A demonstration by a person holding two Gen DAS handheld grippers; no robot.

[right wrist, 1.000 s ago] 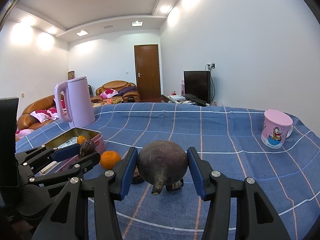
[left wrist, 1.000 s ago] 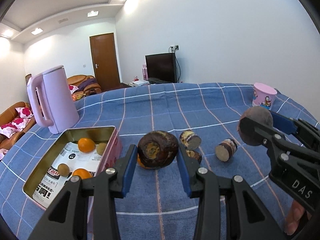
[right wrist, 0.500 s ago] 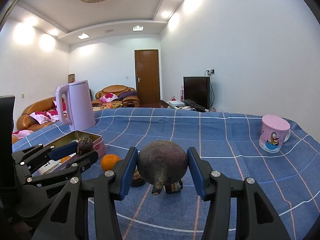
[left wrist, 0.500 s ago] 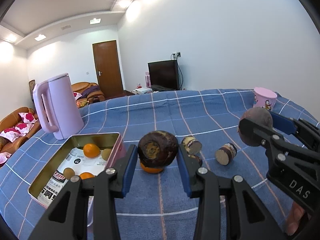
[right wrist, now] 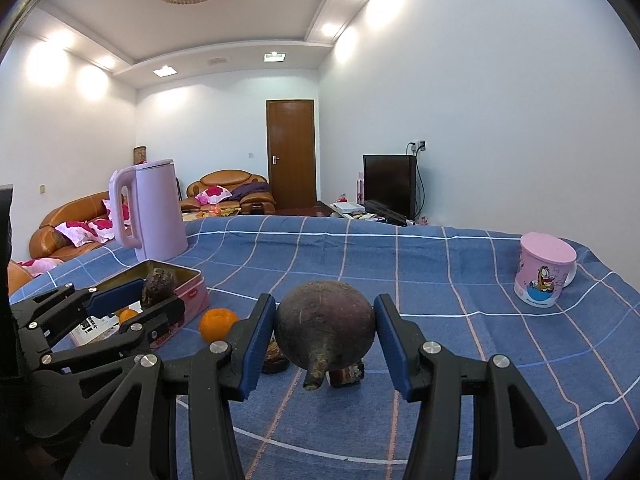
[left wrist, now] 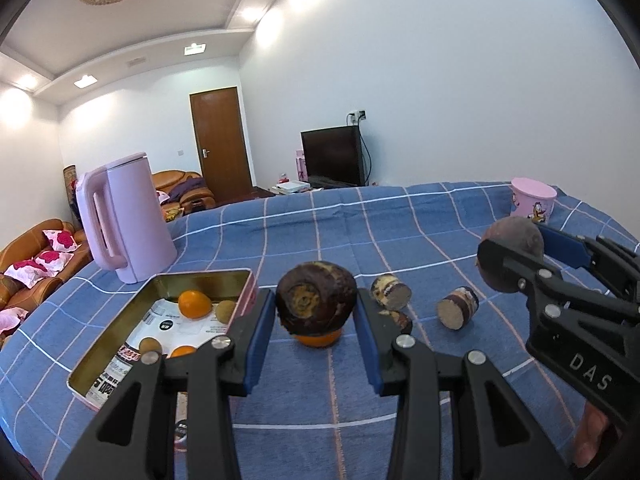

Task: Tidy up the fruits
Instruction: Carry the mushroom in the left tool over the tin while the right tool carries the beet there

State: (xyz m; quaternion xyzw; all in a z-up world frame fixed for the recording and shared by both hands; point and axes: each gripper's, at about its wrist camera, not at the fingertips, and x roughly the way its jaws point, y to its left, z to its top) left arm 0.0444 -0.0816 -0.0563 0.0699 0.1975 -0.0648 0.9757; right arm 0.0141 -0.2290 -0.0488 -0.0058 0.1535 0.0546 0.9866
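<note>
My left claw (left wrist: 316, 320) grips one dark knobbly fruit (left wrist: 316, 300), my right claw (right wrist: 325, 332) one round dark fruit (right wrist: 325, 330), both clear of the bench (left wrist: 400, 240). The tin (left wrist: 120, 344) holds two oranges (left wrist: 194, 304) and, I think, two small brown fruits. One orange (right wrist: 218, 324) and three cut pieces (left wrist: 458, 306) lie beyond; kettle (left wrist: 124, 216) and mug (right wrist: 544, 274) stand aside.

Left tool (left wrist: 316, 312), right tool (right wrist: 325, 330) — both clamped, raised
</note>
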